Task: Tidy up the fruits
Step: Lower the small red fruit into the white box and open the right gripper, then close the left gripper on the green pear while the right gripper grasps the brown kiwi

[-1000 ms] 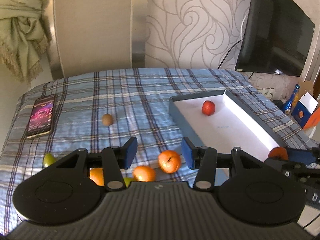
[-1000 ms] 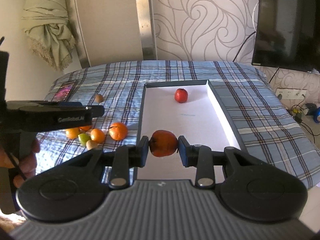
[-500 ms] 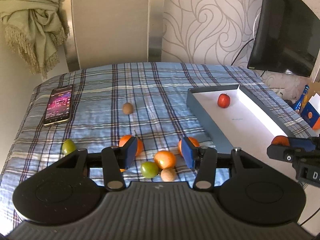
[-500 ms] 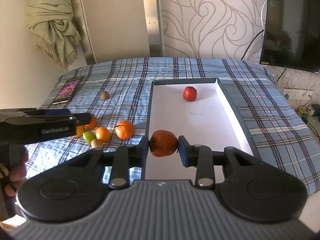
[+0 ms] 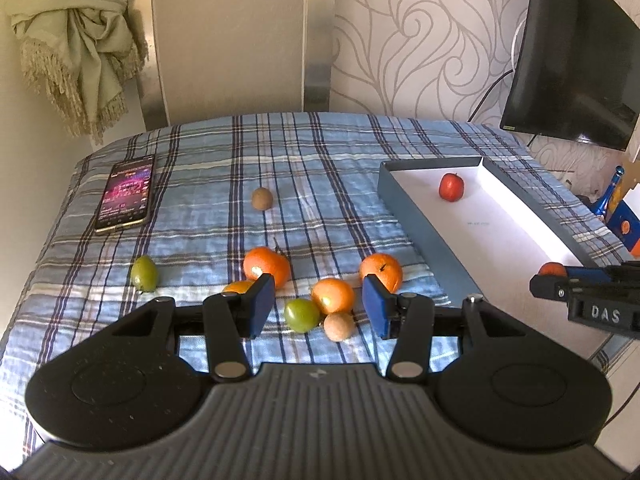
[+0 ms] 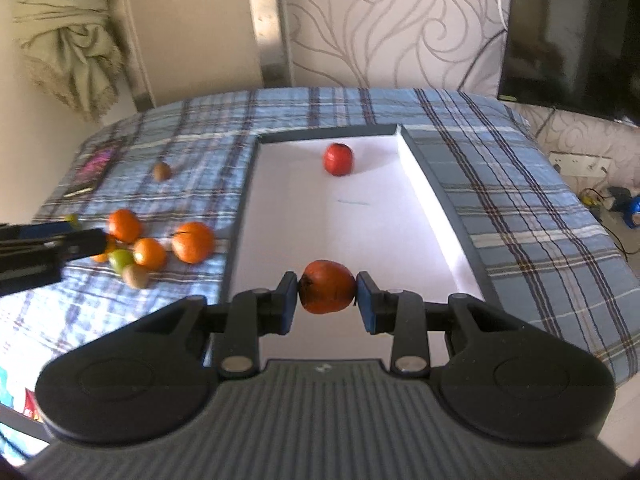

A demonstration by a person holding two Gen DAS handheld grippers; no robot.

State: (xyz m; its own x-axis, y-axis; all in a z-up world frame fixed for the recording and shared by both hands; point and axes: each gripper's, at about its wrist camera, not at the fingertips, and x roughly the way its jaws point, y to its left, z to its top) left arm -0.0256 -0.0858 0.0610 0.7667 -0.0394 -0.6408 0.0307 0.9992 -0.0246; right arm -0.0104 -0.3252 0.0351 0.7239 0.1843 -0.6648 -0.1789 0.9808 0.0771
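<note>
left wrist view: left to right, a green fruit (image 5: 144,273), a loose cluster of oranges (image 5: 267,266) and small fruits are seen unsorted on the plaid cloth (image 5: 320,152); only a red fruit (image 5: 451,186) lies in the box (image 5: 416,224). the left gripper (image 5: 318,305) is held part-open and empty above the cluster. an orange-red fruit (image 6: 327,287) is clamped by the right gripper (image 6: 327,300) over the box's near end.

A home bedroom: a bed under a blue plaid bedspread (image 5: 320,168), beige swirl-patterned wallpaper (image 5: 420,48), a black wall-mounted flat television (image 5: 576,64), and a knotted green fringed curtain (image 5: 76,44).
</note>
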